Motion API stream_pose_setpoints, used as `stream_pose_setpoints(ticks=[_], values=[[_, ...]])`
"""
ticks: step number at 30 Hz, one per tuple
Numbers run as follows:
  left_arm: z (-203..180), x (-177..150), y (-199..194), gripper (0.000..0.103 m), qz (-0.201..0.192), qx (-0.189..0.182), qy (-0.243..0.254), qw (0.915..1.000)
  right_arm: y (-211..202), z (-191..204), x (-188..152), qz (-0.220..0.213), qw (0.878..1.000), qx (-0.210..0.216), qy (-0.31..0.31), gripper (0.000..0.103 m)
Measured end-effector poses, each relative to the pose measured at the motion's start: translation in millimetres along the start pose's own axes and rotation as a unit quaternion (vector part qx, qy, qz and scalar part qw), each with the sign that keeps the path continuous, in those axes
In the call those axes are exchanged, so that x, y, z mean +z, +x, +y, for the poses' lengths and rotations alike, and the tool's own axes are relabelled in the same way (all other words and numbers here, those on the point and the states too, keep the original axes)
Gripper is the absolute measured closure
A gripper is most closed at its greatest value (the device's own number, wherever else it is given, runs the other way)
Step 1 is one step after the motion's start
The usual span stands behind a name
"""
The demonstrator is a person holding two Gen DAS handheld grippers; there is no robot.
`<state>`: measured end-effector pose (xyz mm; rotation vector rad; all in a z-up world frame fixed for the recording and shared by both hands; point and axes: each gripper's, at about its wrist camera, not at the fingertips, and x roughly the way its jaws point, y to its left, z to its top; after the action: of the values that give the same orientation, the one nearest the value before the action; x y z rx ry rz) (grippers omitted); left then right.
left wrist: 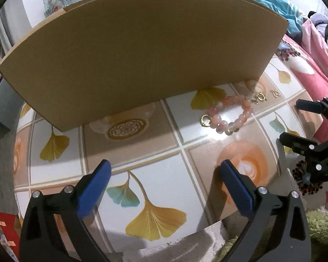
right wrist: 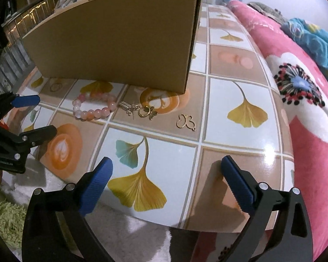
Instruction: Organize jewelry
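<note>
Bracelet [right wrist: 95, 107] lies just before cardboard box [right wrist: 115, 41], beside gold charm [right wrist: 185, 122].

Ginkgo-tiled table [right wrist: 236, 100] beside pink floral blanket [right wrist: 306, 131].

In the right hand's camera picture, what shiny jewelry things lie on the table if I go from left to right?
pink bead bracelet → small silver charm → gold ring clasp with a butterfly → gold butterfly pendant, lying apart from the others.
</note>
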<state>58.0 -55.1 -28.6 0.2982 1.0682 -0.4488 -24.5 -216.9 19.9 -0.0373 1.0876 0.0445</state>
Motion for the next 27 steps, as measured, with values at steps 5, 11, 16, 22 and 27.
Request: stream_pose_setpoints(ticks=[5,11,16,22,27], values=[[-2.2,2.1,1.4,0.005,0.002,0.001,0.000,1.0000,-0.5,1.1,0.4,-0.001,1.000,-0.003,0.002,0.008],[-7.7,4.5,5.0,0.004,-0.001,0.005,0.000,1.0000,-1.0,0.0,1.4,-0.008,1.000,-0.006,-0.010,0.008],[-6.5,0.2,3.8,0.004,-0.012,0.004,0.002,0.9999,-24.2,-0.8,11.4,-0.052,0.999,0.014,0.007,0.014],[-4.2,-4.1,2.3,0.004,-0.027,-0.003,0.012,0.9996,-30.1,17.6,33.2,-0.081,0.994,0.070,-0.010,0.046],[-1.1,-7.8,0.5,0.004,-0.036,-0.004,0.012,0.9993,-13.6,41.0,46.5,-0.062,0.993,0.083,-0.060,0.069]])
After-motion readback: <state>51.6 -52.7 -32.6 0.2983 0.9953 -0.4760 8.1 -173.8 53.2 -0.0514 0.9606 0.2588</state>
